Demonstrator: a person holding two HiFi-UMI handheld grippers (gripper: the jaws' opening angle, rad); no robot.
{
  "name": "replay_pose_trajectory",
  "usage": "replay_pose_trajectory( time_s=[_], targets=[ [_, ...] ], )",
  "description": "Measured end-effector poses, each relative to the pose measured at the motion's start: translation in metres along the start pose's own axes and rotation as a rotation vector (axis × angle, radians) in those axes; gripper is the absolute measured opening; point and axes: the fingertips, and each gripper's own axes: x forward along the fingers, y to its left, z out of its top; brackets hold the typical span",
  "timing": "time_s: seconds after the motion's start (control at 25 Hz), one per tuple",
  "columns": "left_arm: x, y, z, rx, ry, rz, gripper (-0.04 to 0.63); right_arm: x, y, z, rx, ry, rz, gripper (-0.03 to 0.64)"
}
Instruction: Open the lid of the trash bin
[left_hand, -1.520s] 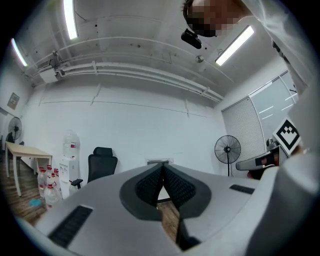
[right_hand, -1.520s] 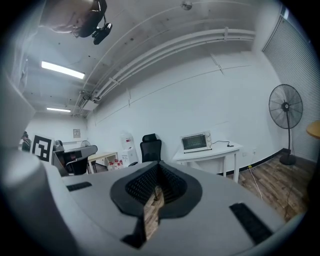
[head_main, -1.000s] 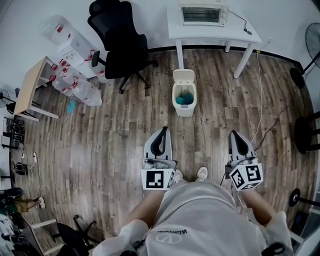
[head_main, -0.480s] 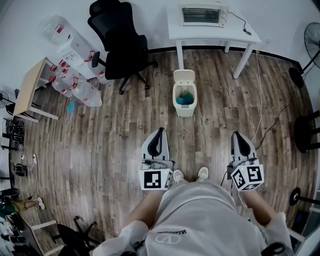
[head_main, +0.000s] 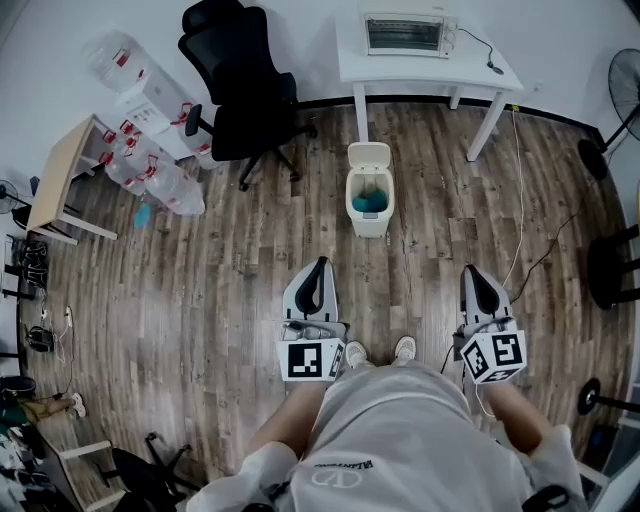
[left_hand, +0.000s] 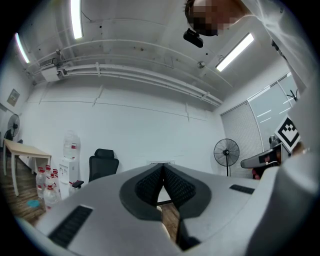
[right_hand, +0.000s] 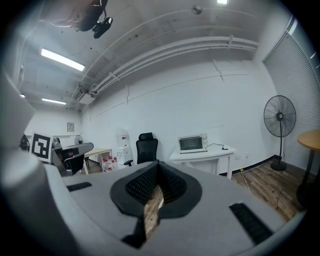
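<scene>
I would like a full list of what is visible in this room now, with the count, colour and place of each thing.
trash bin: one, cream, floor centre, lid raised, something blue inside
table: one, white, far wall
toaster oven: one, white, on that table
office chair: one, black, left of the table
water bottles: several, clear, far left
side table: one, light wood, left edge
fan: one, black, right side
shoes: two, white, bottom centre
left gripper: one, grey, shut, empty
right gripper: one, grey, shut, empty
</scene>
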Motion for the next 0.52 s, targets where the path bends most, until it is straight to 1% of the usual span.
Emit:
replay_pose_trajectory(
  time_s=[0.32,0.52],
  targets=[
    [0.0052,-0.0025,0.0000,-0.003,0.000,-0.006,0.000,0.0029,-0.0038,0.0017,-0.009,0.001,0.001,0.014],
    [0.0075,0.0003,0.0018,-0.007,-0.007,-0.014,0.000,0.0062,0.0024,0.0028,-0.016,0.010,0.004,0.015]
  ],
)
